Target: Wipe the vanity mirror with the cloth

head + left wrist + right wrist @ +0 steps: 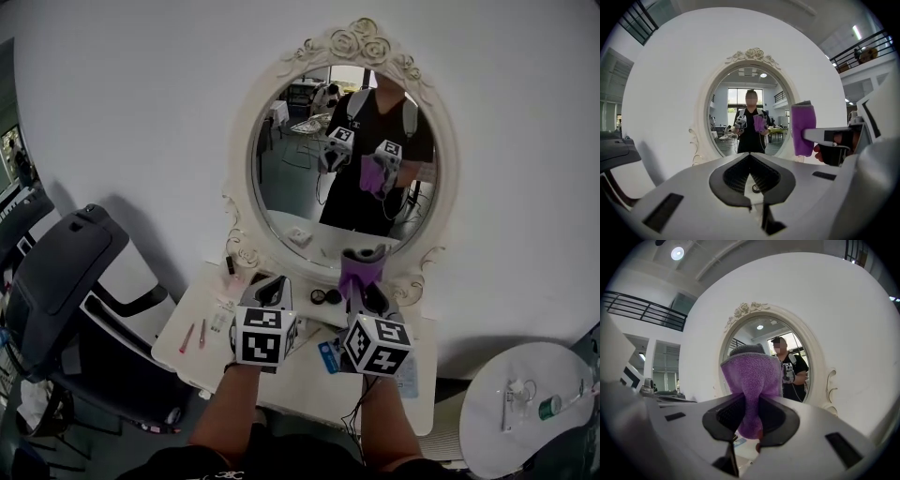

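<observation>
The oval vanity mirror [309, 178] in its ornate white frame hangs on the wall above a white vanity table [281, 384]. It also fills the middle of the left gripper view as mirror [740, 122] and shows behind the cloth as mirror [797, 357]. My right gripper [367, 283] is shut on a purple cloth [360, 268], which stands upright just below the mirror's lower rim. The cloth [751, 380] bulges out above the jaws of the right gripper [751, 404]. My left gripper [273, 284] hovers beside it over the table, its jaws together on nothing; the cloth [803, 129] is to its right.
A black chair [66, 272] stands left of the table. Pink sticks [192, 335], two small round compacts [325, 296] and a blue card [328, 356] lie on the tabletop. A round white side table [506, 441] with a small bottle [548, 405] is at the lower right.
</observation>
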Motion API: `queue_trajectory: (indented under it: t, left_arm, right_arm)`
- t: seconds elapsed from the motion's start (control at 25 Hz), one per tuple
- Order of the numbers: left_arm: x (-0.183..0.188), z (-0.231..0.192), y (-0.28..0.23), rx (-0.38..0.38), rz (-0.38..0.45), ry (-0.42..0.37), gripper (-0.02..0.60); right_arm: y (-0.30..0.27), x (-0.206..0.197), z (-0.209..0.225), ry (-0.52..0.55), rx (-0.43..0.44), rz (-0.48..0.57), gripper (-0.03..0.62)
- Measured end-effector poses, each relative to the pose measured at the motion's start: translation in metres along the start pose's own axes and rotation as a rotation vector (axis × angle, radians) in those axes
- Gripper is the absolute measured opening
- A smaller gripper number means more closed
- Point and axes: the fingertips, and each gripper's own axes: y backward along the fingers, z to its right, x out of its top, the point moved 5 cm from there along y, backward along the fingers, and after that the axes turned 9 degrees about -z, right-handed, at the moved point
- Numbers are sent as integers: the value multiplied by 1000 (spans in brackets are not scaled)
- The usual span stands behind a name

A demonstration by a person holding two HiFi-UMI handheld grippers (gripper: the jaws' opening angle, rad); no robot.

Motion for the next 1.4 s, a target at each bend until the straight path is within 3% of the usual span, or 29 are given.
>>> queue_trajectory:
  t: [0.28, 0.6, 1.0, 1.2, 1.4]
  left_arm:
    - [41, -42, -47, -100, 29, -44, -5]
    - [59, -77, -79, -201, 40, -50, -5]
    - [70, -51, -97, -224, 55, -51, -5]
    - [72, -42, -97, -220, 56, -58, -5]
    - [73, -48, -99, -202, 50, -66, -5]
  right_arm:
    - [-45, 33, -5, -19, -118, 55, 83]
    - [-67, 70, 0, -41, -248, 134, 83]
    - [-64, 166, 72, 65, -362, 176, 84]
    - [-74, 182, 89, 130, -433, 131, 83]
    - [-78, 188, 96, 92, -432, 151, 83]
